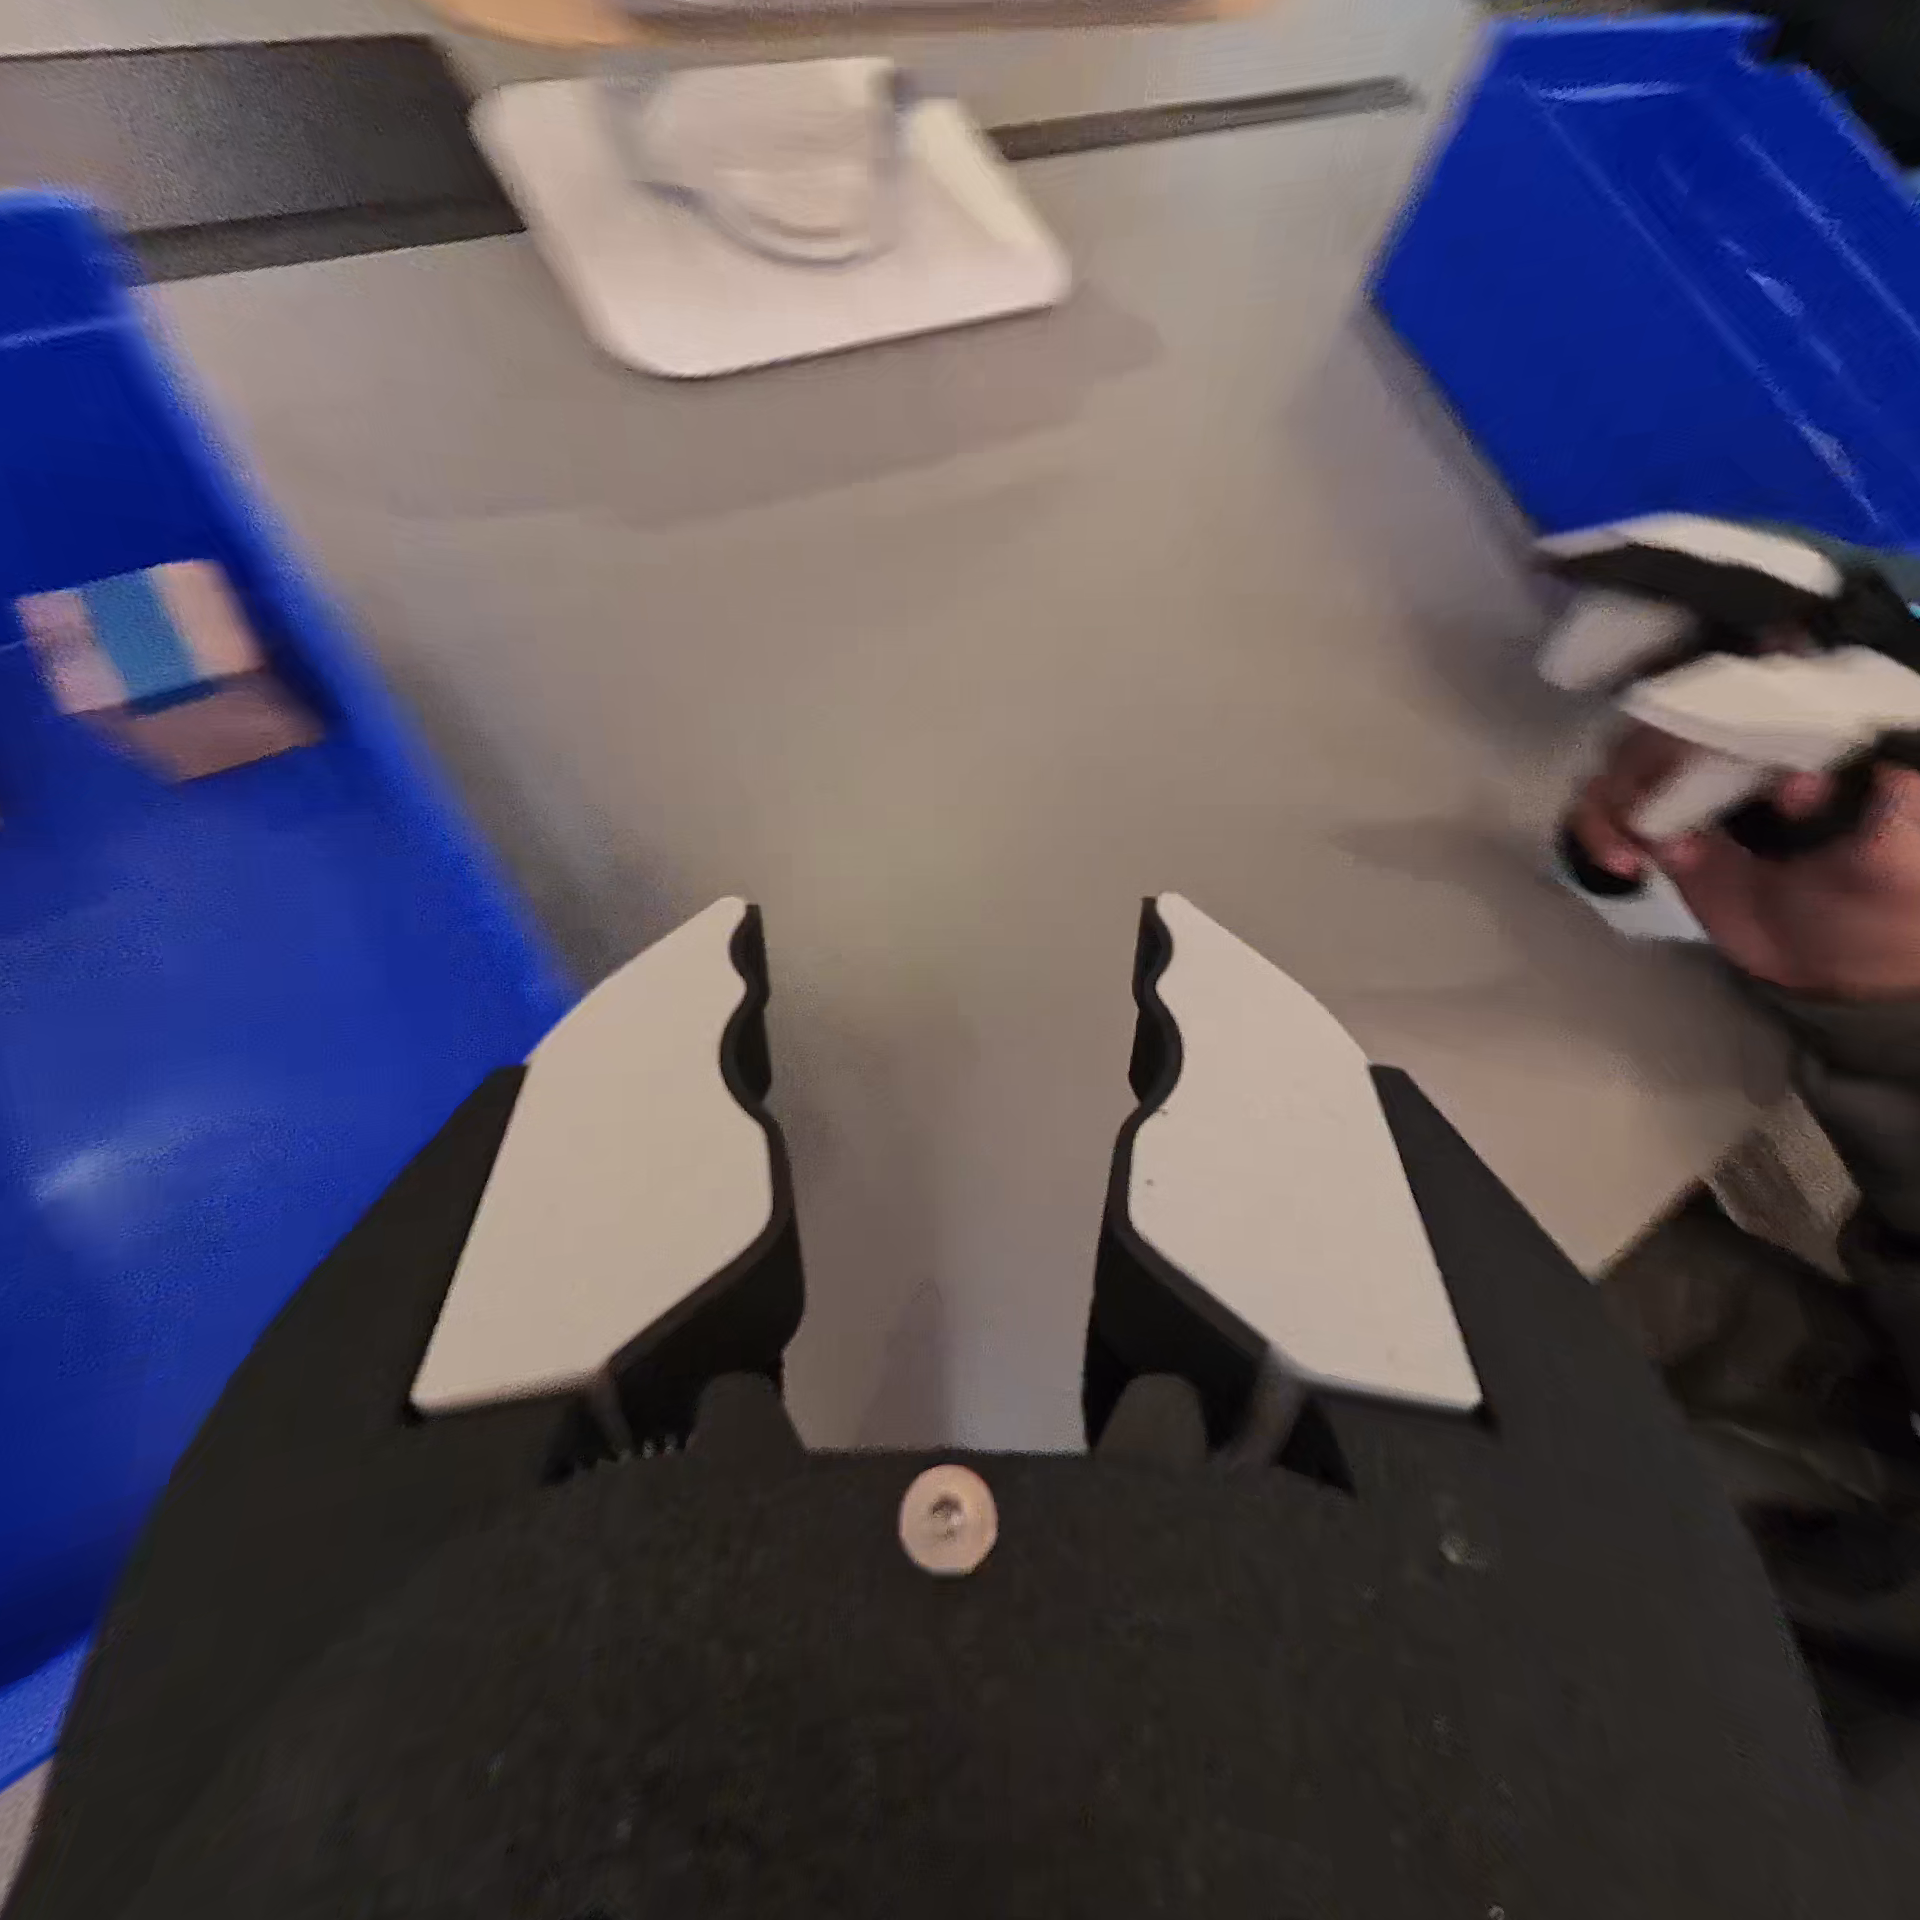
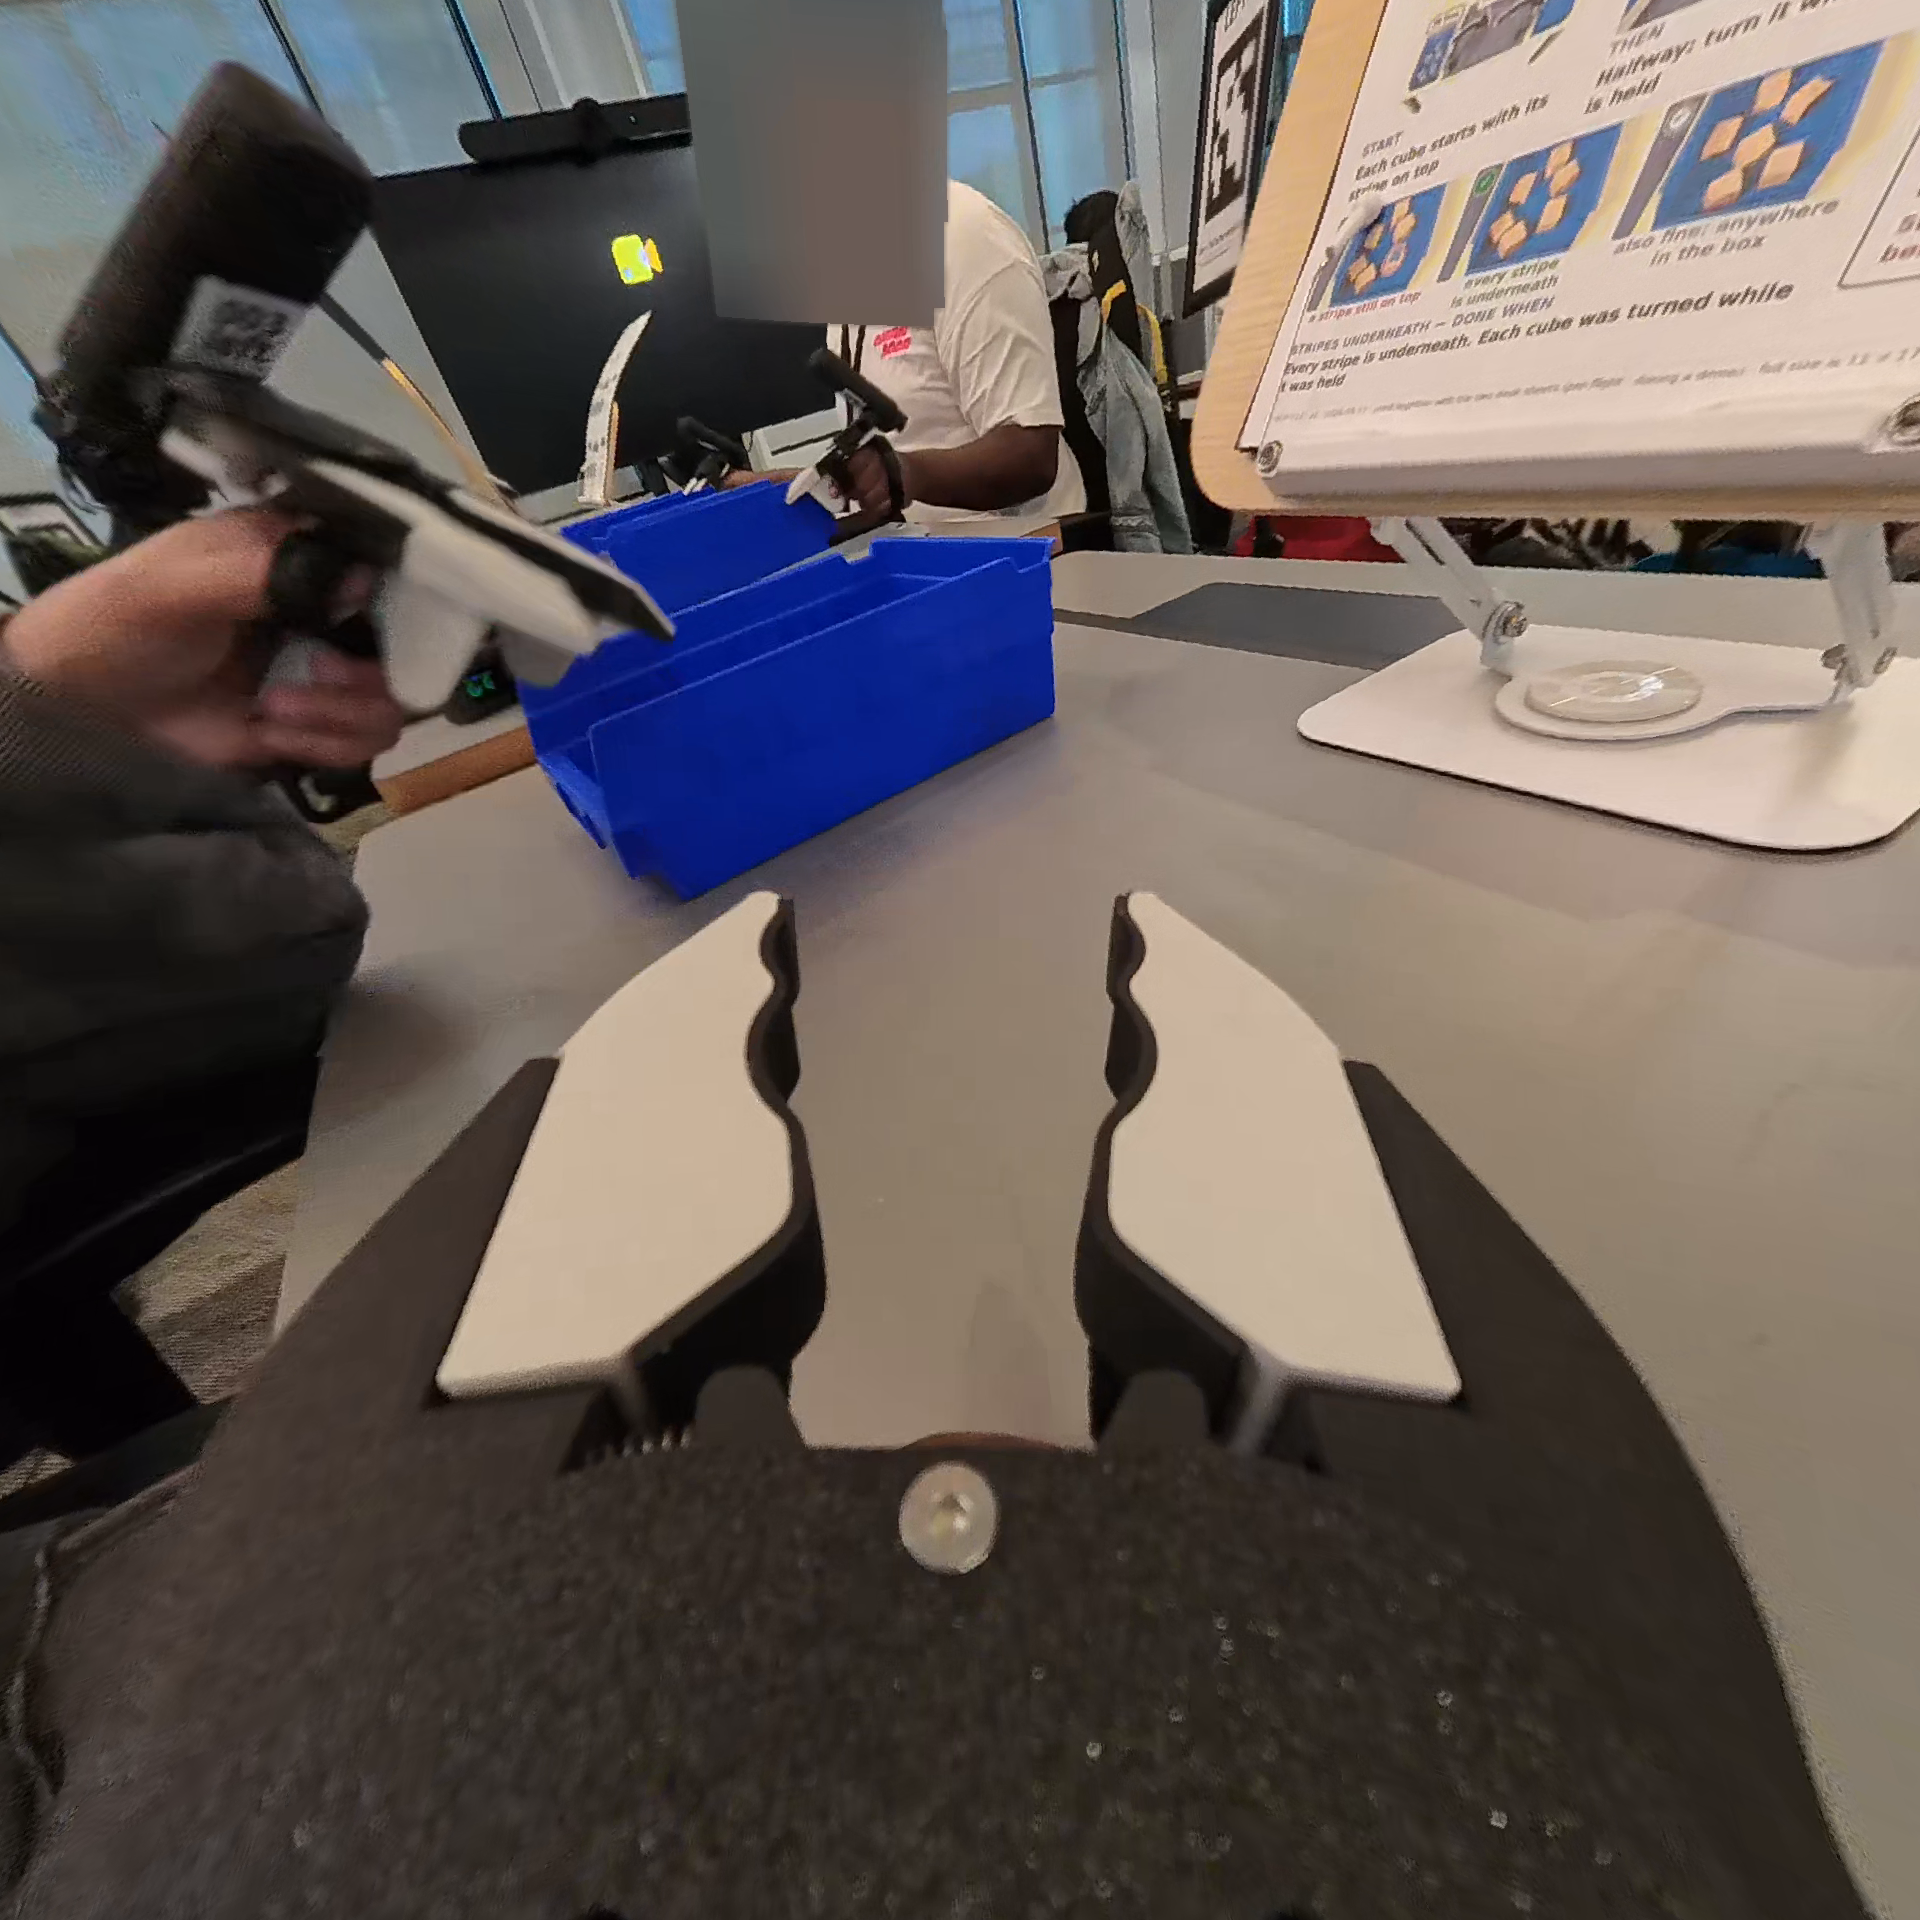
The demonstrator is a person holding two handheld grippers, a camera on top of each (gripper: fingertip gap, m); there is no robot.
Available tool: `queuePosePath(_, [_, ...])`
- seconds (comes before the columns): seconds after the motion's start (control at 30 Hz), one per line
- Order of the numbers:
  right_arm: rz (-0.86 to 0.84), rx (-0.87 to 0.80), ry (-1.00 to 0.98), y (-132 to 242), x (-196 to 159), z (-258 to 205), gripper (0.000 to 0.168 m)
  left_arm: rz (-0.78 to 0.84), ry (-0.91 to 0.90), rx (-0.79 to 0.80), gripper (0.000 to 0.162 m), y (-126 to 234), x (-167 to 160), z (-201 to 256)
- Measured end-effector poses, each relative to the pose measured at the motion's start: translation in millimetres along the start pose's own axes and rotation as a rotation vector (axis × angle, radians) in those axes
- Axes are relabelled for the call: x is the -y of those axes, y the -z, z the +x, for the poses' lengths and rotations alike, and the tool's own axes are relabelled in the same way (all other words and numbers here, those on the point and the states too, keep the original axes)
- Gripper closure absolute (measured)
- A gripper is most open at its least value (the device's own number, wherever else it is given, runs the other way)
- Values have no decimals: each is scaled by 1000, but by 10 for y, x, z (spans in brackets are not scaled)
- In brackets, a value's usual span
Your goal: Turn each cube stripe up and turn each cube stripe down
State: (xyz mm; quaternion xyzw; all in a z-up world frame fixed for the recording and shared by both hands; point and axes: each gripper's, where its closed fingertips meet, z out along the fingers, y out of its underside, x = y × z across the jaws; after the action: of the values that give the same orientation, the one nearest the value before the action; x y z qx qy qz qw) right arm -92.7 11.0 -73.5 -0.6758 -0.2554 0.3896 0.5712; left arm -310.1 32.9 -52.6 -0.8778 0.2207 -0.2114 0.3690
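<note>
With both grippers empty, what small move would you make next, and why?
Probably swing the left gripper leftward over the blue bin toward the striped cube. Its jaws are open and empty above bare table, and that cube lies stripe up, untouched.

Layout on the table [image 2: 1351, 1039]: one bin [image 2: 810, 717] stands toward the left edge, holding a cube [image 1: 156, 665]; a second bin [image 1: 1662, 301] stands toward the right edge. Between them, at the far edge, rests the base of a document stand [image 2: 1621, 727].
</note>
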Motion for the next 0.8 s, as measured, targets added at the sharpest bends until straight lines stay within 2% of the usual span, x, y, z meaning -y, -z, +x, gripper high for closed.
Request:
queuePosePath(0.13, [-28,14,-10,-32,-63,-8,112,-138,131,318,97,39,226,-1310])
queuePosePath(0.3, [-74,4,59,-24,-120,-49,112,-360,265,467,97,-306,217,-2277])
queuePosePath(0.4, [-83,0,79,-12,-130,-48,113,-450,322,495,99,-538,145,-2564])
queuePosePath(0.5, [-96,13,64,-11,-162,-40,113,-541,299,536,98,-684,67,-2758])
queuePosePath(0.67, [-108,15,42,-5,-189,5,113,-573,350,554,98,-825,44,-3011])
queuePosePath(0.7, [-110,12,40,-3,-191,18,113,-572,354,562,100,-841,40,-3050])
queuePosePath(0.73, [-110,11,37,0,-192,27,113,-582,359,553,113,-859,17,-3059])
queuePosePath(0.8, [-110,10,27,0,-193,45,114,-595,381,533,118,-857,-7,-3047])
